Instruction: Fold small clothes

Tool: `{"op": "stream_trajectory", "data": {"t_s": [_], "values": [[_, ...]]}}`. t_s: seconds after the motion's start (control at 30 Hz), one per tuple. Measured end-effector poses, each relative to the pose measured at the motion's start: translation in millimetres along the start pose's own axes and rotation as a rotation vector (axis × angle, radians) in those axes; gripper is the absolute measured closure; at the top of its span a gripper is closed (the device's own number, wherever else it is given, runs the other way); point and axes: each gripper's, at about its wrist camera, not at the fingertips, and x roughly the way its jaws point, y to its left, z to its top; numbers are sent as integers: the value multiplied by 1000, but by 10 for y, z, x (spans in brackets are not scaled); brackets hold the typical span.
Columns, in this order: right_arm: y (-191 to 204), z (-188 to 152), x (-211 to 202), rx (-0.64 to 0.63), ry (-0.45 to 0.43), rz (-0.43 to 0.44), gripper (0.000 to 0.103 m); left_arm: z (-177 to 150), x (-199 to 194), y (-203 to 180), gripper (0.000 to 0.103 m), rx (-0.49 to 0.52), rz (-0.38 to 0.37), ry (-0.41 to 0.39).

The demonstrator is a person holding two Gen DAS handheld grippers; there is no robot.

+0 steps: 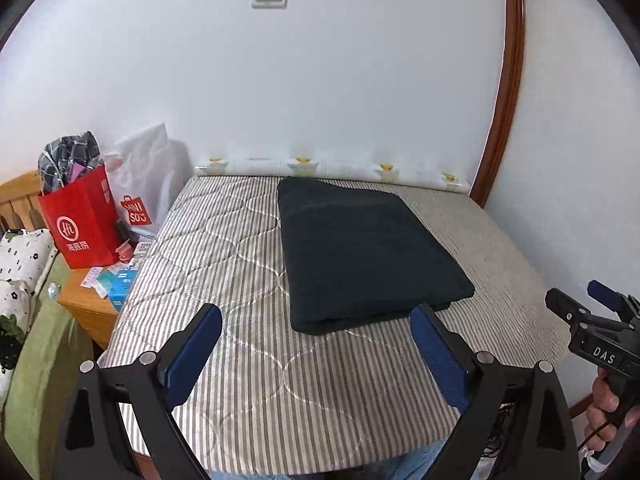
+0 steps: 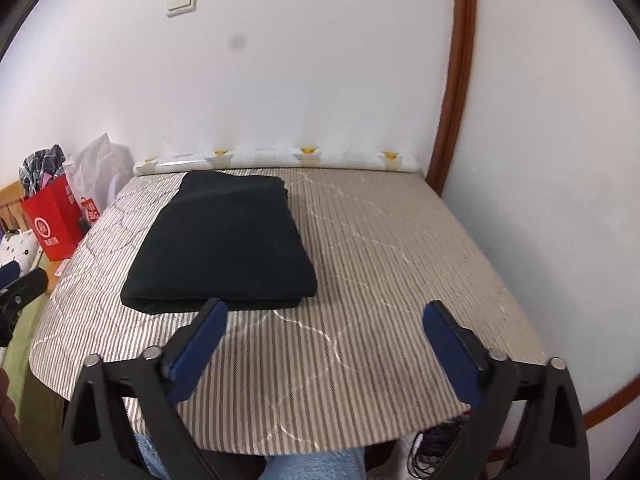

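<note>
A black garment (image 1: 364, 250) lies folded into a neat rectangle on the striped quilted surface (image 1: 248, 380); it also shows in the right wrist view (image 2: 224, 240). My left gripper (image 1: 318, 320) is open and empty, held back just short of the garment's near edge. My right gripper (image 2: 324, 316) is open and empty, to the right of the garment's near edge, over the bare striped cover (image 2: 400, 260). The right gripper also shows at the right edge of the left wrist view (image 1: 592, 320).
A red paper bag (image 1: 80, 224) and a white bag (image 1: 148, 184) stand on a wooden side table (image 1: 88, 308) at the left. A rolled patterned cloth (image 2: 280, 158) lies along the wall. A brown door frame (image 2: 456, 80) rises at the right.
</note>
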Motion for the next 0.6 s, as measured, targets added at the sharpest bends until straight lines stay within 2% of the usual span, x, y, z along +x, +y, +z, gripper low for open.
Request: {"op": "stream_trajectory", "data": {"t_s": [0.37,0.6], "values": [[-31,-114,-385,-5,-44,-4,1,-89,-272,-126,7,47,18,-42],[-70,-135,-401,9,-31,-23,1,-91,-282,-167,7,44,10,-36]]}}
